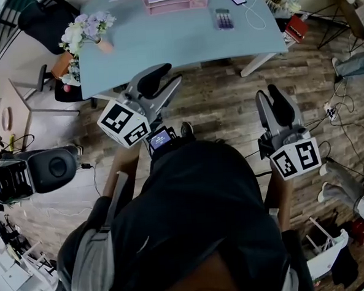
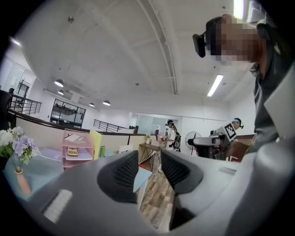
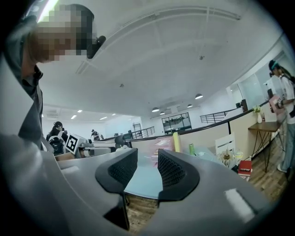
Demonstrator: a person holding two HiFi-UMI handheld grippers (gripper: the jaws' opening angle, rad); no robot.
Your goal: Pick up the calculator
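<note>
Well beyond the right hand-held gripper (image 1: pixel 270 96) lies the calculator (image 1: pixel 224 18).

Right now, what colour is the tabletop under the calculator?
Light blue tabletop, clearest in head view.

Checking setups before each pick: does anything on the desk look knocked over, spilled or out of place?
Nothing stands out. The calculator lies flat on the table, the flowers stand upright in their vase, and the left gripper and right gripper are open and empty, short of the table.
</note>
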